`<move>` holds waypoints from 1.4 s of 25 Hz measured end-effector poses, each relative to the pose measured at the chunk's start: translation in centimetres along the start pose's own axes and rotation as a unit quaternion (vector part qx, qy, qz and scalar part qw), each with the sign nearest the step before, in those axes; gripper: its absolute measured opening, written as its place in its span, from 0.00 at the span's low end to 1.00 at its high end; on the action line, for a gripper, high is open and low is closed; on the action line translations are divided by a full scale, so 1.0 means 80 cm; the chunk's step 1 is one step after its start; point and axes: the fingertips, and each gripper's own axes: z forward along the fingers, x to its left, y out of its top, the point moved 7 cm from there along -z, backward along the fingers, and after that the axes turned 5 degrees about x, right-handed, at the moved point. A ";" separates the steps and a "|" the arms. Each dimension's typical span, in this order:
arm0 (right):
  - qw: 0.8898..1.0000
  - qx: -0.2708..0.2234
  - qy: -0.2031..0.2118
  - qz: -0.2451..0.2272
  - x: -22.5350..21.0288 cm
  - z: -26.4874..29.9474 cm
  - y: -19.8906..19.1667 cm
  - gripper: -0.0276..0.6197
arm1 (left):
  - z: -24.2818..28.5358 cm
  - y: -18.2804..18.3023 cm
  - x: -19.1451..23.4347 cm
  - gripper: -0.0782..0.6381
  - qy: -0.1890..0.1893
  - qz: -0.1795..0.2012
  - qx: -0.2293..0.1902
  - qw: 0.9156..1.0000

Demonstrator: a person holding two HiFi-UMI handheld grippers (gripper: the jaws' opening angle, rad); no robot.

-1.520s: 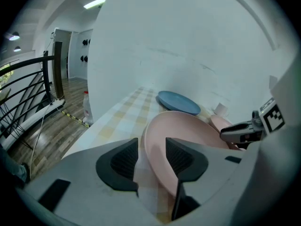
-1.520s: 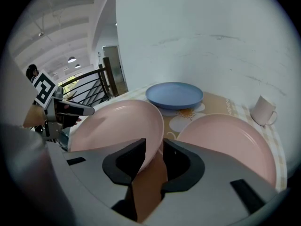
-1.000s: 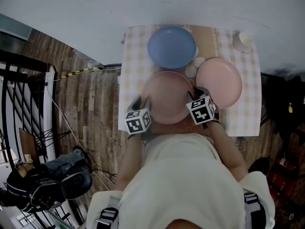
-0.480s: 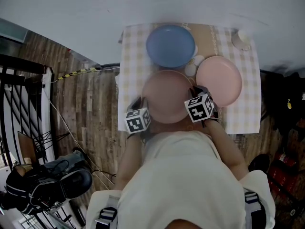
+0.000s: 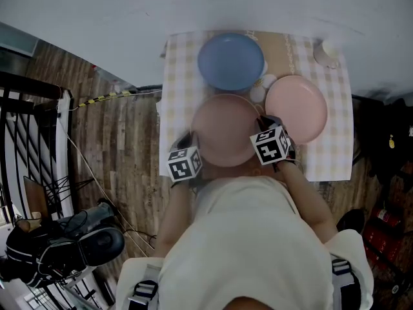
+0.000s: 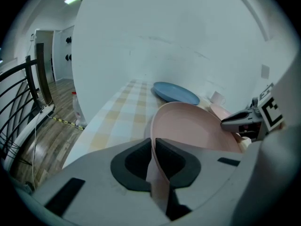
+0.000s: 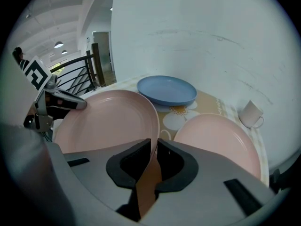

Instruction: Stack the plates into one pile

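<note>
Table (image 5: pixel 174 108) carrying three plates. Pink plate (image 5: pixel 226 129) sitting just nearer me than blue plate (image 5: pixel 231 61); second pink plate (image 5: pixel 297 108) lying right of blue plate. I'm clamping pink plate's opposite rims with left tongs (image 6: pixel 152 145) and right tongs (image 7: pixel 154 147), both just closing narrow.

A white wall (image 5: pixel 193 5) stands behind the table (image 5: pixel 175 95); left of the table are a wooden floor (image 5: pixel 122 147) and a black railing (image 5: pixel 35 86).

three round, shallow plates, not yet stacked. the blue plate (image 5: pixel 230 61) lies flat at the far side of the bench (image 5: pixel 177 76). the right pink plate (image 5: pixel 298 108) lies flat. the near pink plate (image 5: pixel 226 131) sits mid-bench, close beside both.
</note>
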 end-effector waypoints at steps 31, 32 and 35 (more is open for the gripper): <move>0.991 -0.086 -0.036 0.098 -0.066 -0.064 -0.019 0.08 | -0.010 0.052 -0.071 0.13 -0.042 0.018 -0.062 0.997; 0.990 -0.087 -0.039 0.102 -0.071 -0.067 -0.021 0.08 | -0.008 0.053 -0.076 0.13 -0.045 0.020 -0.063 0.997; 0.988 -0.091 -0.048 0.113 -0.084 -0.073 -0.029 0.07 | -0.004 0.056 -0.092 0.13 -0.052 0.026 -0.063 0.996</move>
